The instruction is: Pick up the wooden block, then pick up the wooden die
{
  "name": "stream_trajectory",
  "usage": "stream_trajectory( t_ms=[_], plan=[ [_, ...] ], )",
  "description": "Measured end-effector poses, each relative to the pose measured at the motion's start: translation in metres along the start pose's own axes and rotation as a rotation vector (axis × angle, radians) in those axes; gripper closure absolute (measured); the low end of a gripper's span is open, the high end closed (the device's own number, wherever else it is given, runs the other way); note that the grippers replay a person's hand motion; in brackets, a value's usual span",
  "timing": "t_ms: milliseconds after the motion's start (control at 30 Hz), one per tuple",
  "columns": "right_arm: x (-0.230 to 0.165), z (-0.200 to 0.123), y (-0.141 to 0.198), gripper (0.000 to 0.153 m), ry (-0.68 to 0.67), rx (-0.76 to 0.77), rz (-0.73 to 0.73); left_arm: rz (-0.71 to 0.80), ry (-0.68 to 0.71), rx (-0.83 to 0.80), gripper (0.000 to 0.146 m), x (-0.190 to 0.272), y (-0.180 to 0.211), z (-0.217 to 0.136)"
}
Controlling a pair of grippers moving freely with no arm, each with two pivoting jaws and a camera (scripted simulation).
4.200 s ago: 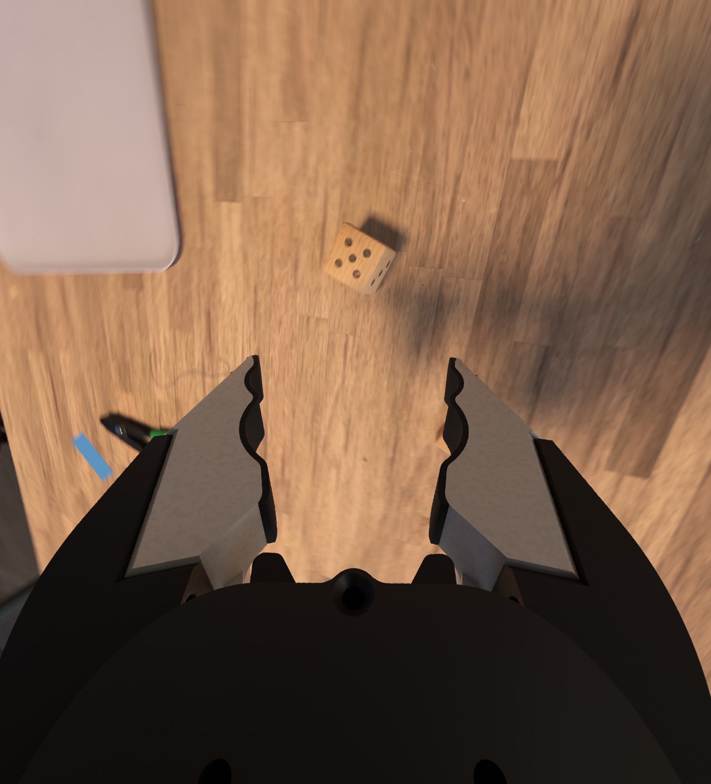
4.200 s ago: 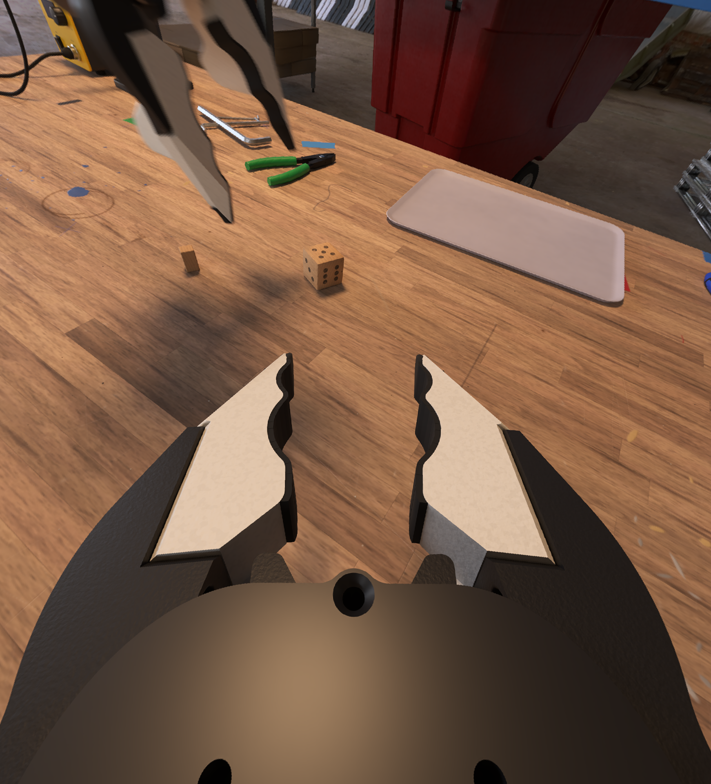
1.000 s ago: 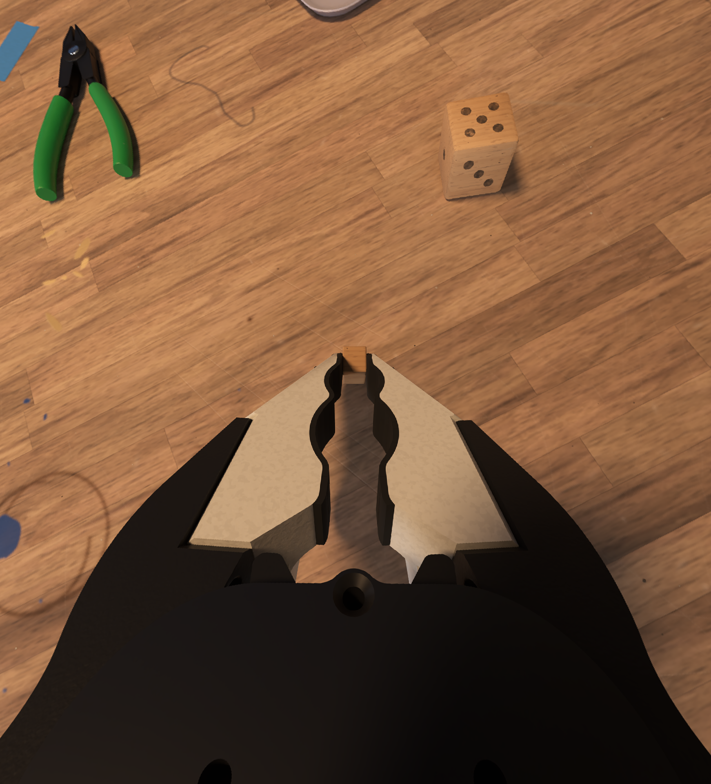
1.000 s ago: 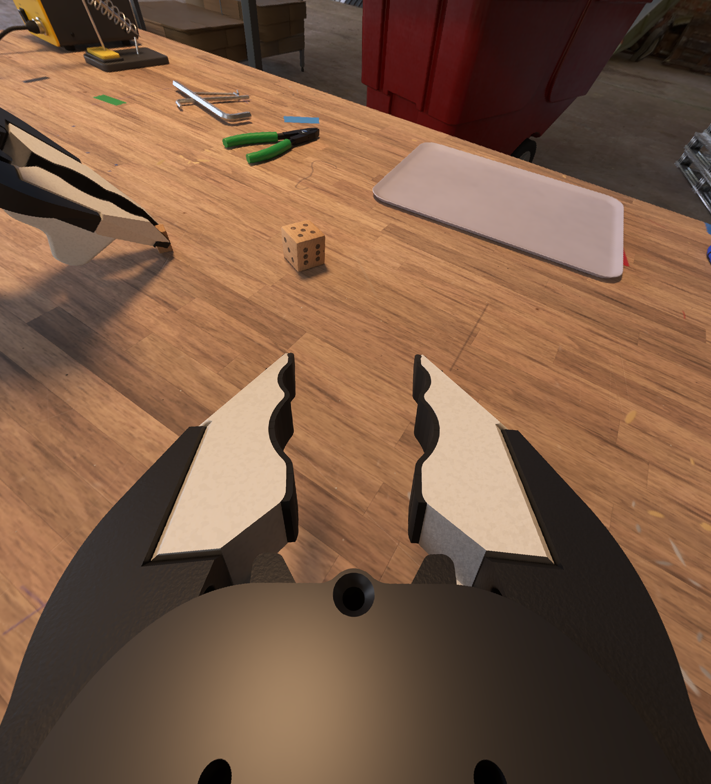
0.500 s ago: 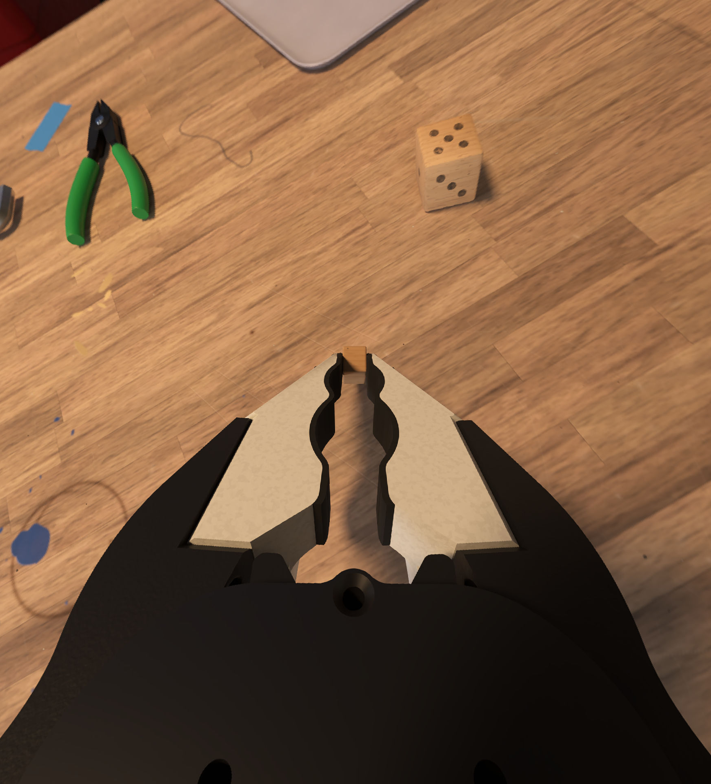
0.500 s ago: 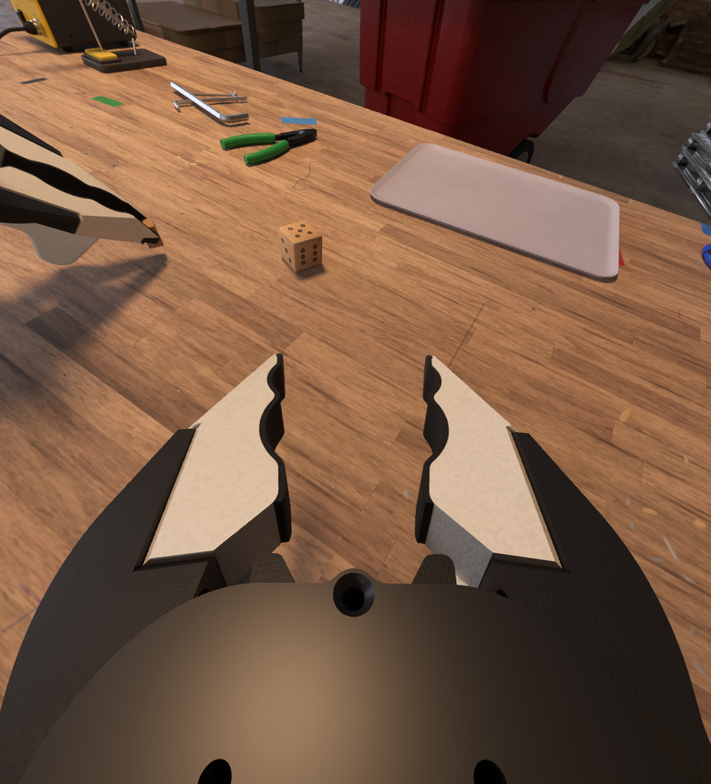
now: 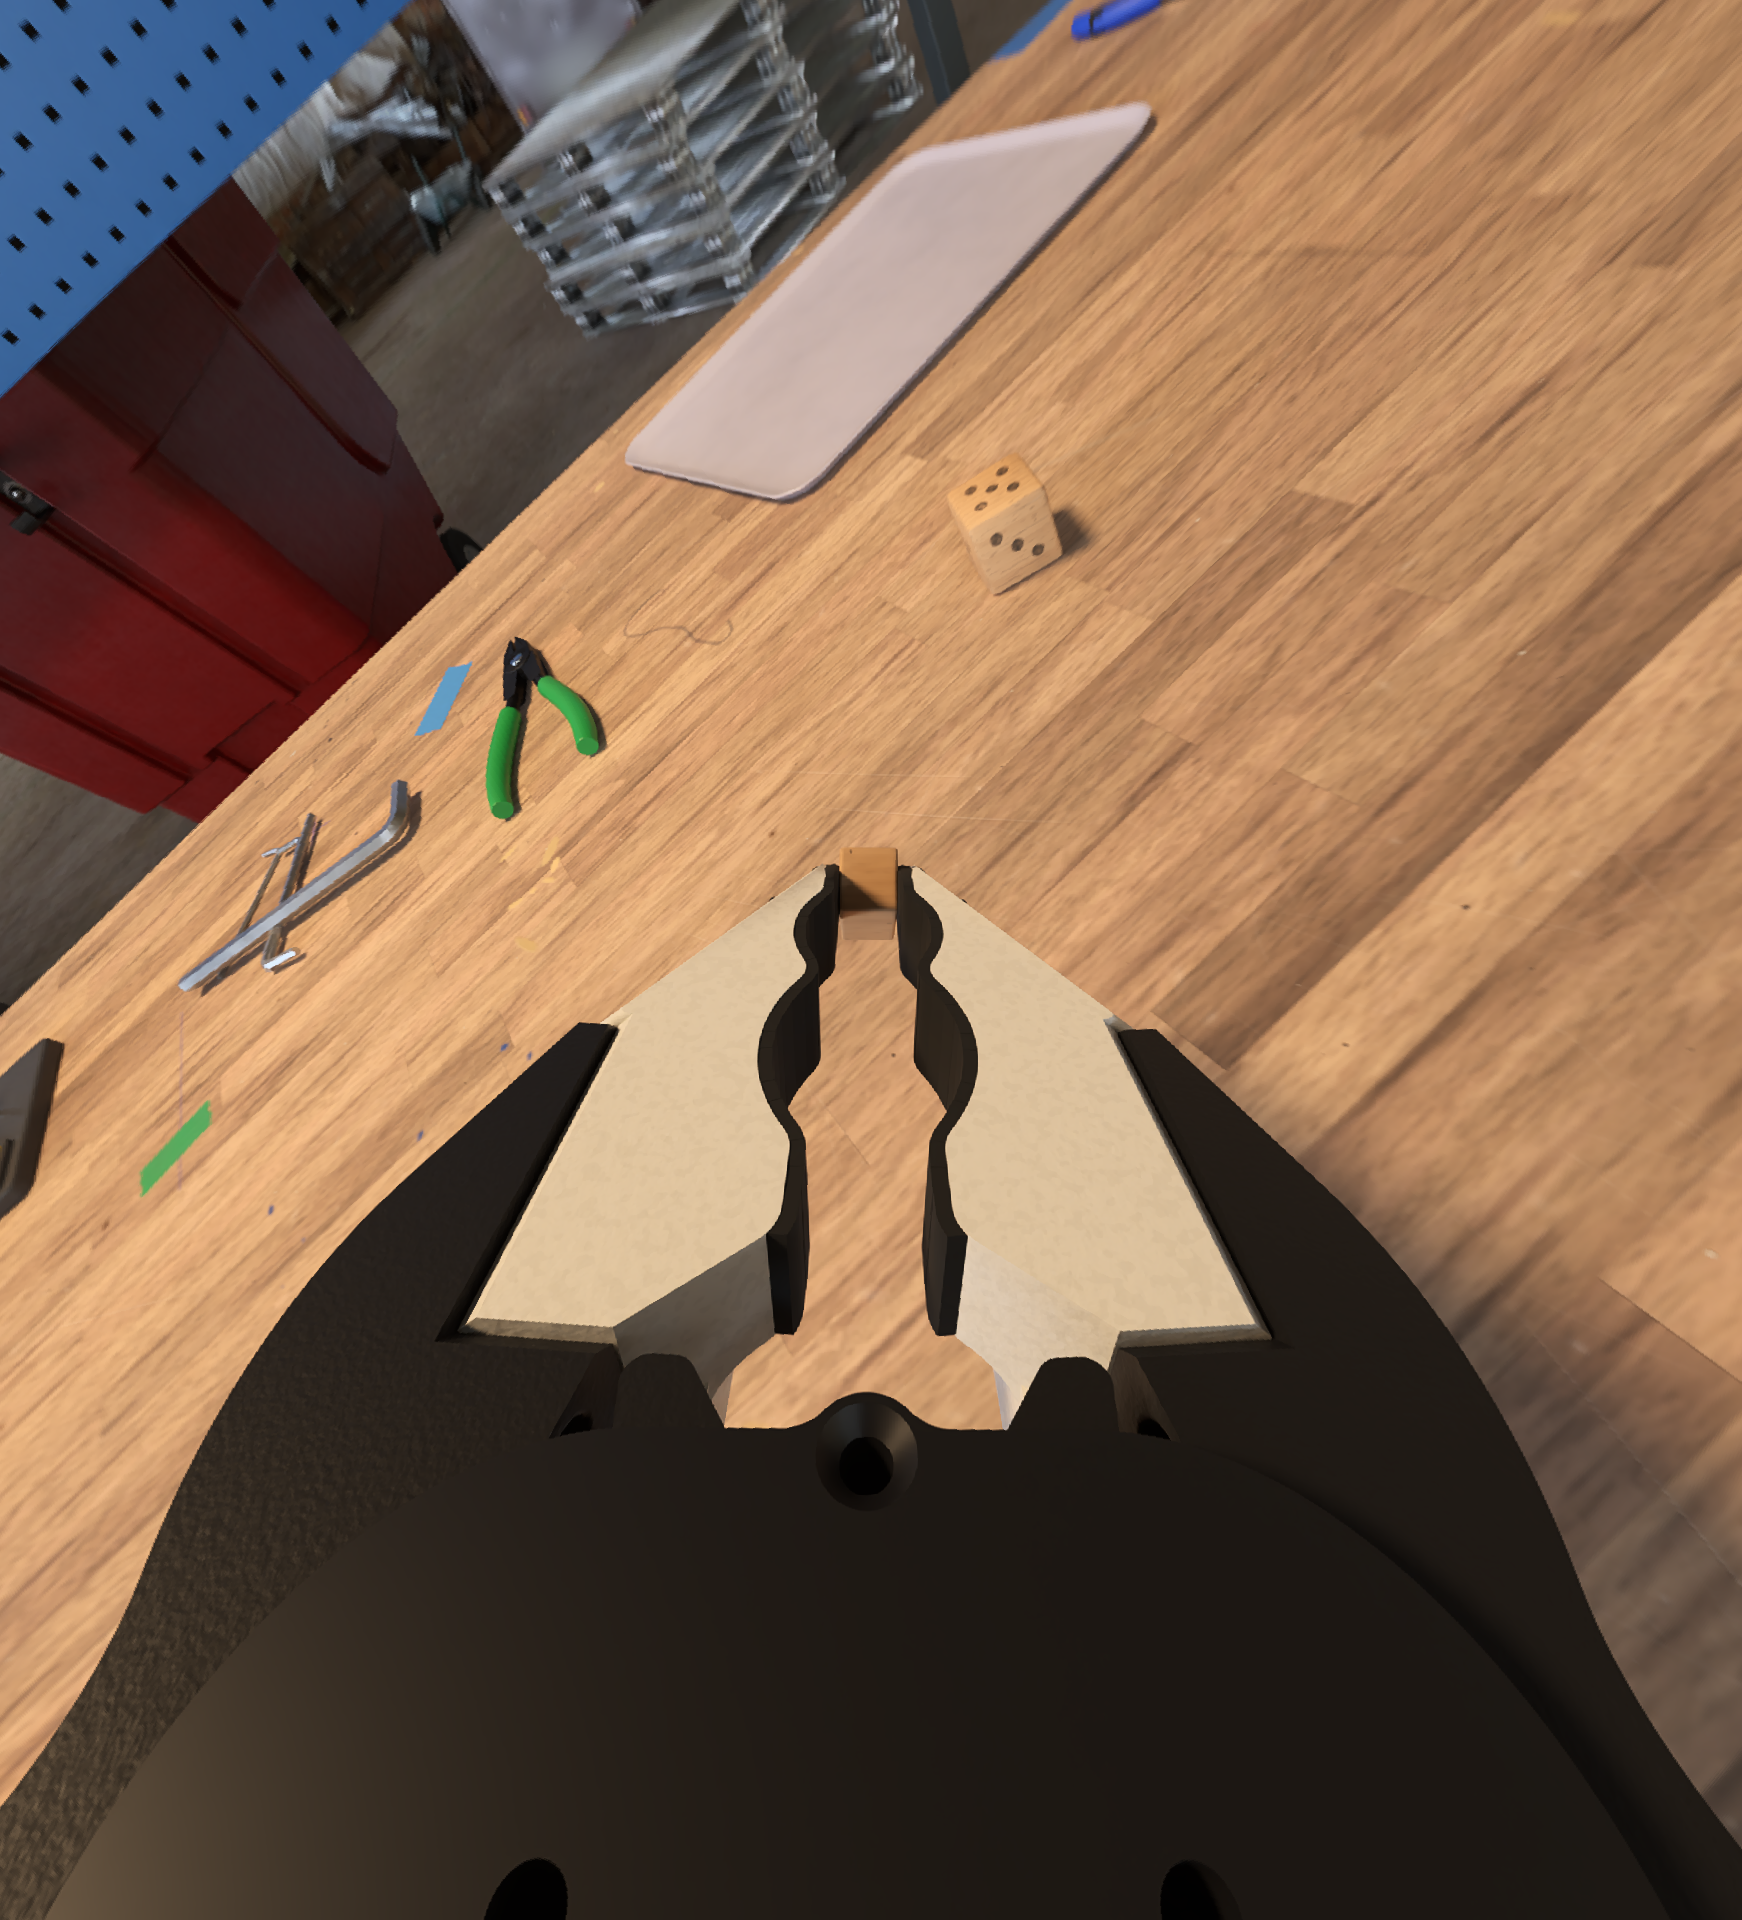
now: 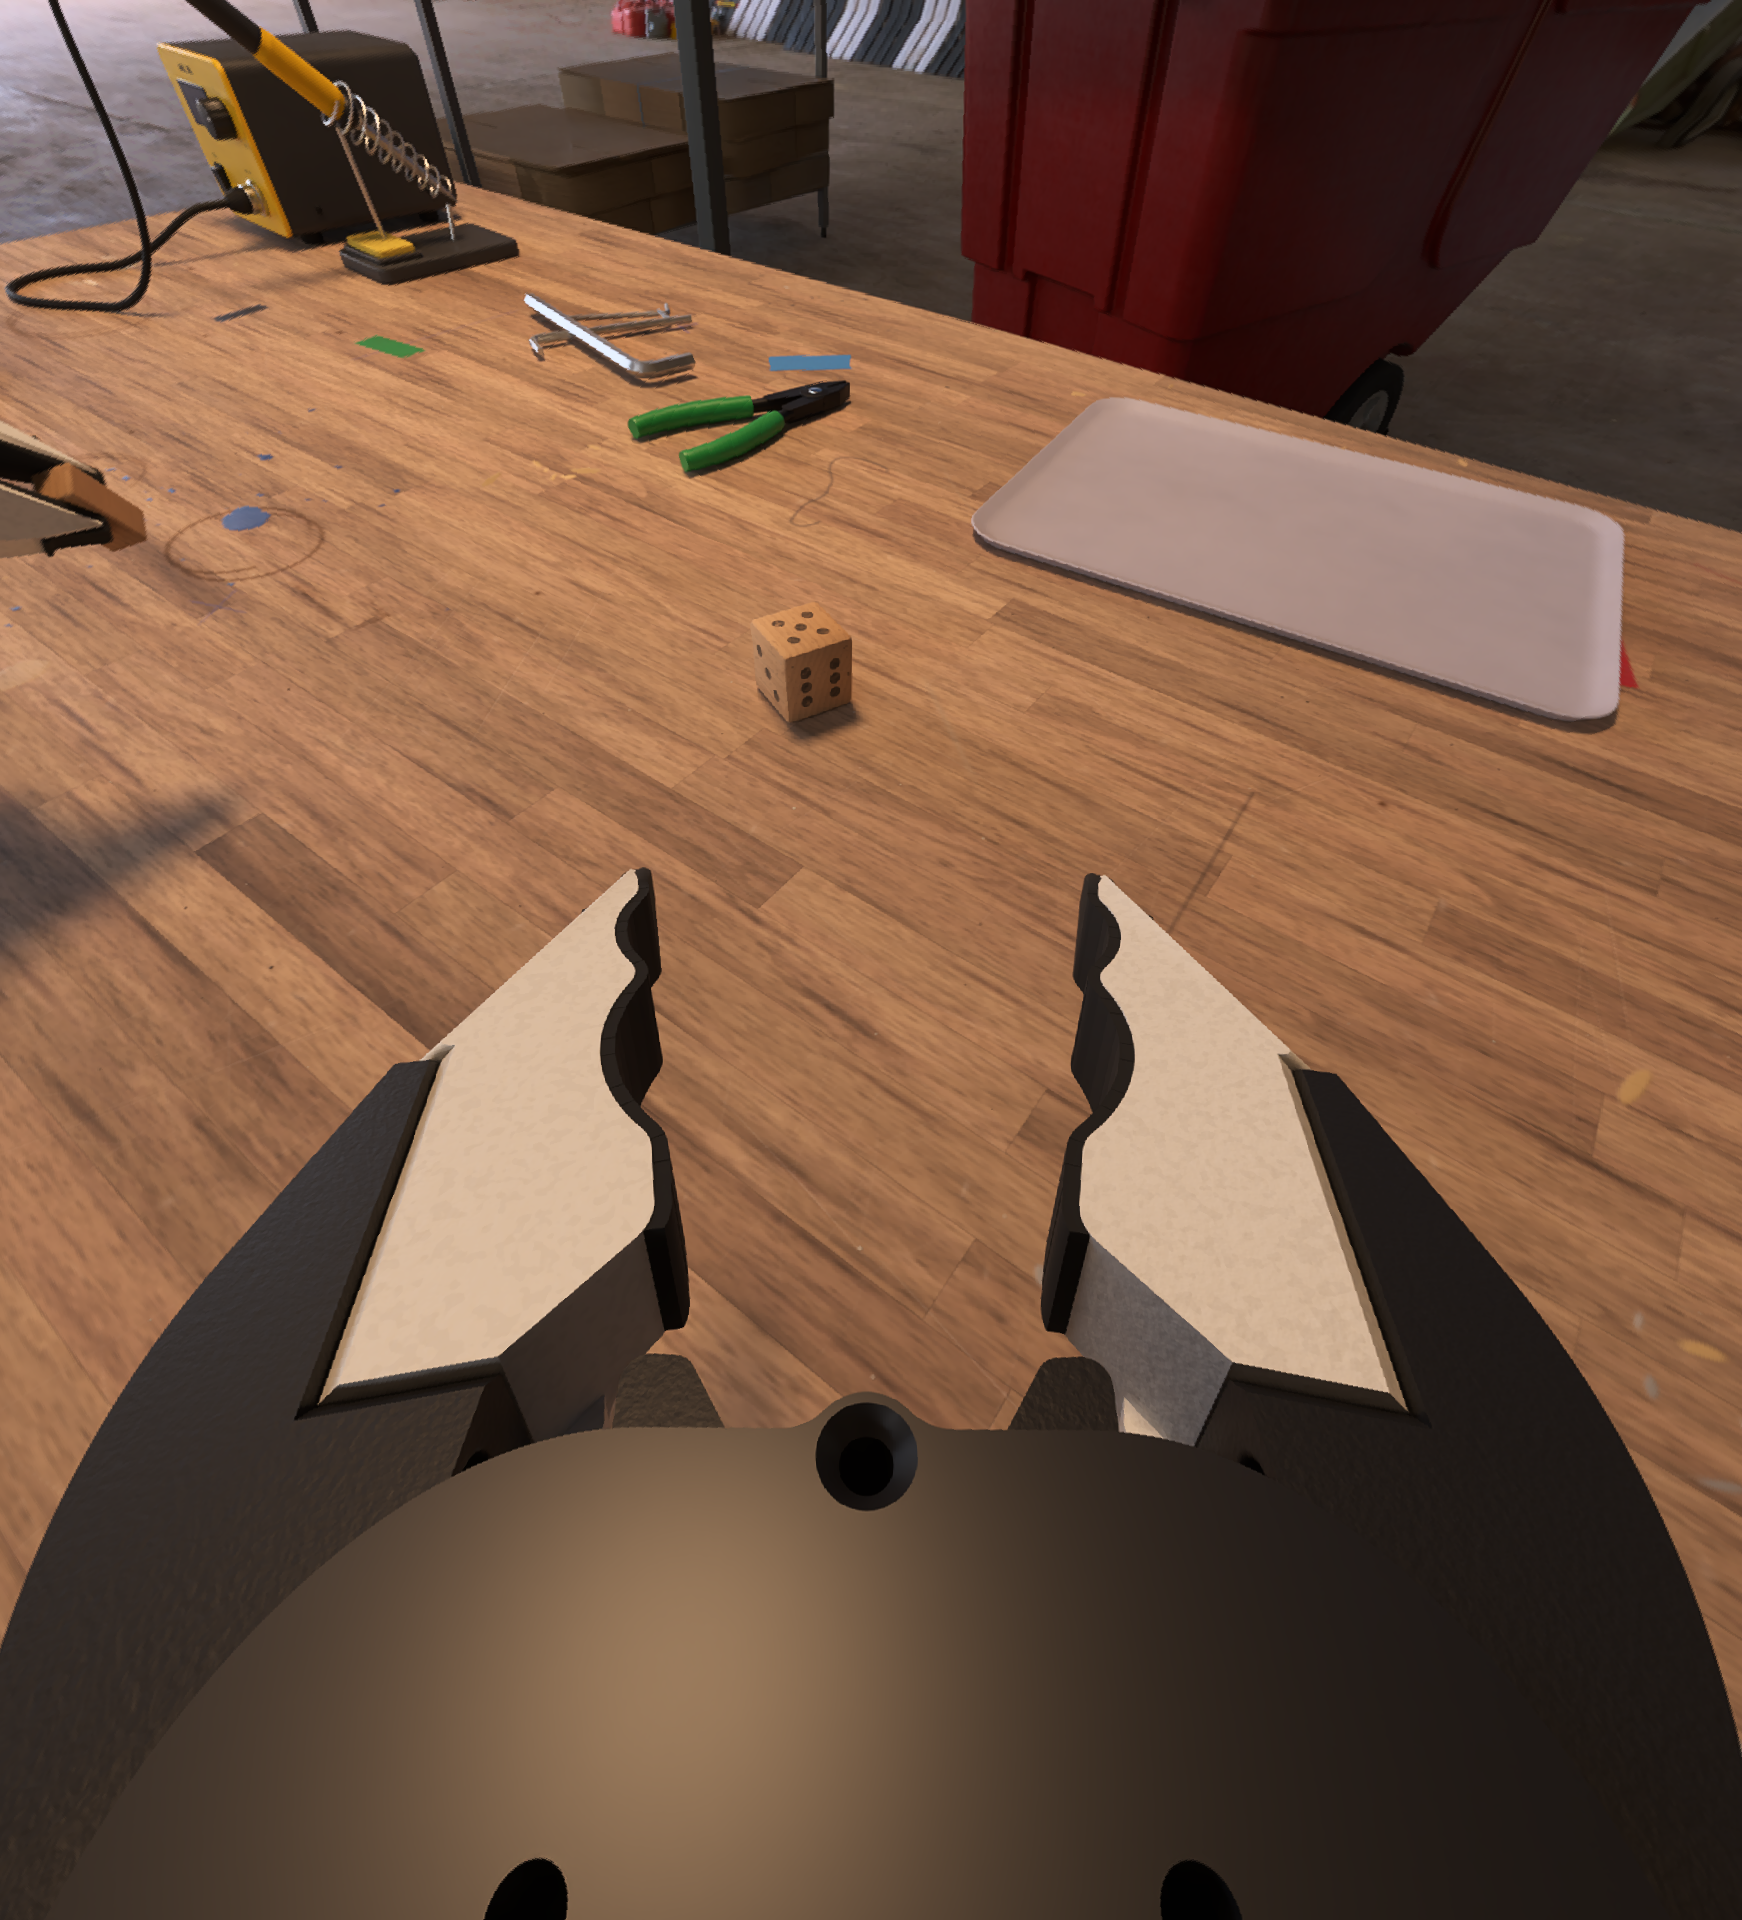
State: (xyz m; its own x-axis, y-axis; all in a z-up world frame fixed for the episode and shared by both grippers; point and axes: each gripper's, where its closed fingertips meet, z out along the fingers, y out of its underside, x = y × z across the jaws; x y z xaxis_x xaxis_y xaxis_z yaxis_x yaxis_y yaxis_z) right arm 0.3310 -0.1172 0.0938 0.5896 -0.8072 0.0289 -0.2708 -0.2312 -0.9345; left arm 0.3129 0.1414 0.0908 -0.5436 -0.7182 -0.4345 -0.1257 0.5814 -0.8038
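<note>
My left gripper is shut on the small wooden block, pinched at the fingertips and held above the wooden table. The same gripper shows at the left edge of the right wrist view, with the block in its tips. The wooden die stands on the table ahead of my right gripper, which is open and empty, some way short of it. The die also shows in the left wrist view, ahead and to the right of the held block.
A pale flat tray lies at the right back. Green-handled pliers, hex keys and a soldering station with its cable lie at the back left. A red bin stands beyond the table's far edge.
My left gripper has risen and tilted up with the block, now seeing the far table edge. My right gripper has opened wider and moved closer to the die.
</note>
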Motion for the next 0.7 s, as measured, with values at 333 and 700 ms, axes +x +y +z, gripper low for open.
stream_trajectory(
  t_ms=[333,700],
  plan=[
    [-0.011,0.008,0.002,0.068,0.014,-0.045,-0.047,-0.136,0.055,0.036,0.136,0.020,0.007,-0.010],
    [-0.009,0.135,-0.017,0.066,-0.129,-0.450,-0.425,-0.099,0.053,-0.002,0.136,0.028,0.012,-0.013]
  ],
)
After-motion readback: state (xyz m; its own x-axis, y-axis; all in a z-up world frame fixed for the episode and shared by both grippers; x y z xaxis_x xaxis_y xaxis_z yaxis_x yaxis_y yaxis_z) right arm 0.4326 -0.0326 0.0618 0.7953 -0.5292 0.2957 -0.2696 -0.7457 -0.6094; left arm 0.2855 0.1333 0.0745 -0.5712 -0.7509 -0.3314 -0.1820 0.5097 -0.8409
